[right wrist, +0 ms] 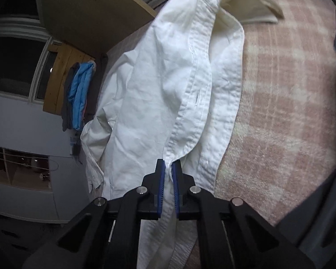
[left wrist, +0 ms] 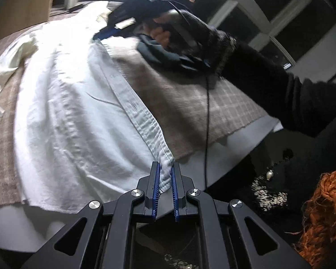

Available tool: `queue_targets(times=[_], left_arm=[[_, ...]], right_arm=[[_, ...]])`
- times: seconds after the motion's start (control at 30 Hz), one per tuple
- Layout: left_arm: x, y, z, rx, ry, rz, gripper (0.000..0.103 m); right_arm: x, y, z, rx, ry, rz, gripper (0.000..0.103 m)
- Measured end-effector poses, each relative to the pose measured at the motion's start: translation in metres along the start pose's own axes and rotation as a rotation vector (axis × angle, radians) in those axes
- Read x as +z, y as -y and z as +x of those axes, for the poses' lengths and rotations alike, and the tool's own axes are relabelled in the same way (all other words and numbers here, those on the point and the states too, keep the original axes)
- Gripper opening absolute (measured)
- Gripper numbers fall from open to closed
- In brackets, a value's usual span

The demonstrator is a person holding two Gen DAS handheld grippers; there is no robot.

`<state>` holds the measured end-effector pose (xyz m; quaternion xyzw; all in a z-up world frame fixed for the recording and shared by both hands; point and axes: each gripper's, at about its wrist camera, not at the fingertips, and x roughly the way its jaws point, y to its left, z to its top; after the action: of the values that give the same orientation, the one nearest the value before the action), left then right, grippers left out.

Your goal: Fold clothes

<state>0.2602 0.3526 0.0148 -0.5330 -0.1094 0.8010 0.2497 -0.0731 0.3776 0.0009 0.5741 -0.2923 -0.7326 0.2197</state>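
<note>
a: on the checked blanket (left wrist: 183,103), white shirt (left wrist: 78,112) lies spread, button placket running from near me up toward the far side. my left hand-held gripper (left wrist: 166,174) is pinched tight on the lower corner of that placket, blue pads (left wrist: 156,188) pressing the hem from both sides.

b: and the right one?

a: right hand-held gripper (right wrist: 169,174) is clamped narrow on the same placket edge further up the shirt (right wrist: 150,103); cloth sits between the pads and hangs down past them. from the left view i can see that right hand-held gripper (left wrist: 100,34) at the far end of the shirt, my hand (left wrist: 161,33) wrapped round its grip, black sleeve (left wrist: 268,89) trailing back, a thin black cable (left wrist: 207,123) dropping from it.

b: collar?

a: collar (right wrist: 250,6) shows at the top of the right view, cream inside, lying on the blanket (right wrist: 291,100). one sleeve of the shirt (right wrist: 94,139) droops off the left edge there.

b: surroundings?

a: blanket covers a pale surface (left wrist: 224,154) whose edge shows near me; can't tell what kind. blue garment (right wrist: 79,98) hangs on a wooden board (right wrist: 56,83) in the background. something orange and knitted (left wrist: 324,213) sits at my lower right in the left view. both views are a bit blurred.
</note>
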Motion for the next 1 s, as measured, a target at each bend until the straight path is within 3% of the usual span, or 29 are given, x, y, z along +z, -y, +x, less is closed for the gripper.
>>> queue_targets(times=[0.13,0.2,0.3,0.4,0.43,0.47,0.53,0.63,0.73,0.83,0.87,0.93,1.0], left_arm=[[0.001,0.008,0.022,-0.044,-0.03,0.027,0.009],[-0.001,0.009,0.043,-0.029,-0.077,0.046,0.009],[-0.005,0.006,0.062,0.006,-0.143,0.06,0.011],[-0.006,0.004,0.055,-0.012,-0.138,0.055,0.01],[-0.006,0.004,0.05,-0.023,-0.128,0.052,0.01],[-0.004,0.005,0.045,-0.028,-0.116,0.052,0.01],[-0.002,0.008,0.04,-0.033,-0.113,0.058,0.01],[0.001,0.016,0.04,-0.039,-0.12,0.083,0.01],[0.001,0.018,0.045,-0.041,-0.138,0.086,0.01],[0.001,0.015,0.048,-0.046,-0.149,0.084,0.01],[0.0,0.013,0.048,-0.048,-0.151,0.081,0.01],[-0.002,0.007,0.048,-0.053,-0.165,0.073,0.013],[-0.001,0.001,0.049,-0.057,-0.177,0.049,0.014]], right_arm=[[-0.001,-0.019,-0.027,-0.153,0.05,-0.126,0.003],[-0.002,-0.018,-0.029,-0.253,0.047,-0.162,0.003],[-0.004,-0.007,-0.018,-0.256,-0.017,-0.14,0.003],[-0.004,-0.008,-0.024,-0.232,0.005,-0.15,0.005],[-0.003,-0.008,-0.029,-0.204,0.017,-0.145,0.009],[0.0,-0.007,-0.032,-0.188,0.031,-0.128,0.029],[0.014,-0.005,-0.037,-0.195,0.087,-0.091,0.055],[0.037,-0.002,-0.034,-0.221,0.171,-0.098,0.055],[0.057,0.01,-0.018,-0.182,0.16,-0.032,0.054],[0.06,0.011,-0.003,-0.173,0.124,-0.018,0.004],[0.057,0.008,-0.001,-0.188,0.113,-0.033,0.004],[0.052,-0.003,-0.01,-0.34,0.133,-0.104,0.004],[0.053,-0.009,-0.02,-0.419,0.16,-0.115,0.013]])
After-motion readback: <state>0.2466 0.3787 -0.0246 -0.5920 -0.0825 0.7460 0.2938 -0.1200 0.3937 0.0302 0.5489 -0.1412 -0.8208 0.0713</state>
